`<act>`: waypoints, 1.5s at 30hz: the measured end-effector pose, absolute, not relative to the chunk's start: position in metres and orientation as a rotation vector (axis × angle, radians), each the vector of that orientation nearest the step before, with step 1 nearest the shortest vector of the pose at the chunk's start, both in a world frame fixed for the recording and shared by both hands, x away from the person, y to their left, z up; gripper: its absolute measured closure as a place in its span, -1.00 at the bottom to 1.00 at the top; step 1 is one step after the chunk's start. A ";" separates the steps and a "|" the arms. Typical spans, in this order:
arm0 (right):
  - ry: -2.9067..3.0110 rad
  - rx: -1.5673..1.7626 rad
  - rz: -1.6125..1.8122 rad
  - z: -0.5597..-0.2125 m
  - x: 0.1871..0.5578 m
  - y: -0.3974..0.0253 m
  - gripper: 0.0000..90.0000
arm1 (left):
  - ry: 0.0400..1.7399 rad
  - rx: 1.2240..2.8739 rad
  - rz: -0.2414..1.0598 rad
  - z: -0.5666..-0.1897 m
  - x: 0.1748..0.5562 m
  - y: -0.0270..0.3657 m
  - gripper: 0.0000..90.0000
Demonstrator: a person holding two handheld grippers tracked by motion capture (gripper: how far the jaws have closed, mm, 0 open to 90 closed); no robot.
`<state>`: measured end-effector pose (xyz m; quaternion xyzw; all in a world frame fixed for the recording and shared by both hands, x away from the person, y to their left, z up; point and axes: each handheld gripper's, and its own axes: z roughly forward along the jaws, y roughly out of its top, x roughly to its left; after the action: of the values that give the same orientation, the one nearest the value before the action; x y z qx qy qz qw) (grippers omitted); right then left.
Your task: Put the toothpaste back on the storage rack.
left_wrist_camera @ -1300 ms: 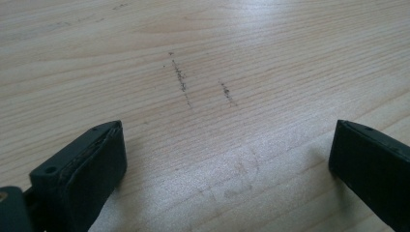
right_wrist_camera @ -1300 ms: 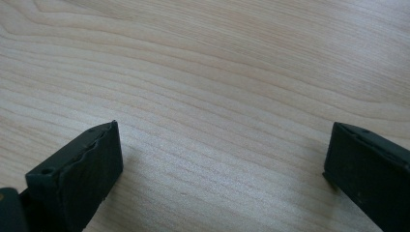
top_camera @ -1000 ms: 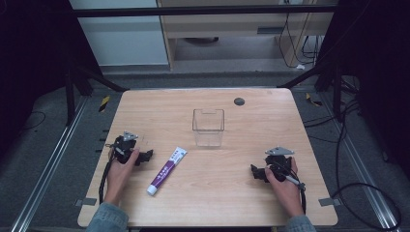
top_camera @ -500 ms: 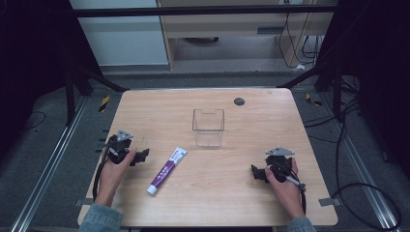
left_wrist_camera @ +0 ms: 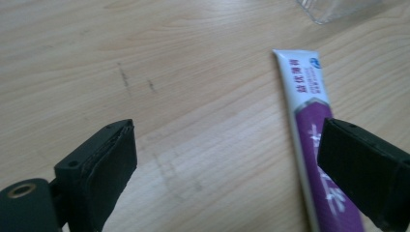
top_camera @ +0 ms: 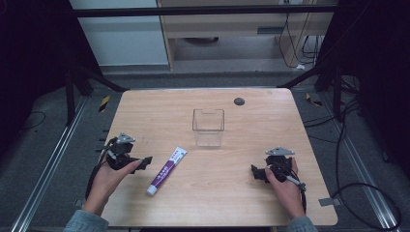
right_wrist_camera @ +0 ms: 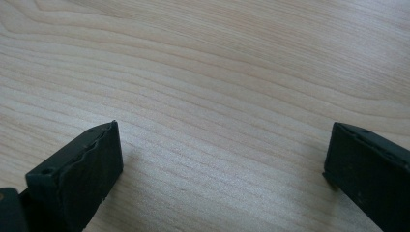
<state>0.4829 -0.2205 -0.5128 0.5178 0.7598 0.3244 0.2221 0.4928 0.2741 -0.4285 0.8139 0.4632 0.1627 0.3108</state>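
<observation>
From the high view we are looking down on the wooden bench (top_camera: 251, 203), where the left hand-held gripper (top_camera: 140, 164) is resting near the left edge and pointing toward the toothpaste tube (top_camera: 167, 170), which is lying flat and slanted just beside it, cap end toward our side. The right hand-held gripper (top_camera: 256, 173) is sitting well apart from the tube, near the right edge, with bare wood lying between the two. A clear plastic box (top_camera: 208, 126) is standing upright beyond the tube, near the bench's middle, apart from everything, and a small dark disc (top_camera: 239, 101) is lying close to the far edge. In the left gripper view we are seeing the left hand-held gripper (left_wrist_camera: 227, 169) with its jaws spread wide and gripping nothing; the tube (left_wrist_camera: 309, 116) is running along the right jaw, whose tip is overlapping the purple part, though we cannot tell whether they are touching. A corner of the clear box (left_wrist_camera: 338, 9) is peeking in at the top edge. In the right gripper view we are seeing the right hand-held gripper (right_wrist_camera: 222, 159) also gaping wide and empty, with only open wood grain lying between and ahead of its jaws.
</observation>
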 end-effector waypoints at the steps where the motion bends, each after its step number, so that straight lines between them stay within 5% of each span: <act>1: 2.101 1.428 0.896 -0.513 0.483 -0.221 -0.99 | 1.220 2.169 0.428 -0.427 0.492 0.272 -0.81; 45: 2.102 1.427 0.897 -0.513 0.485 -0.221 -0.99 | 1.061 2.481 0.293 -0.432 0.512 0.172 -0.55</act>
<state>0.4854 -0.2206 -0.5127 0.5165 0.7607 0.3246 0.2218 0.5119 0.1715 -0.4319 0.8933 0.3819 0.1057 0.2121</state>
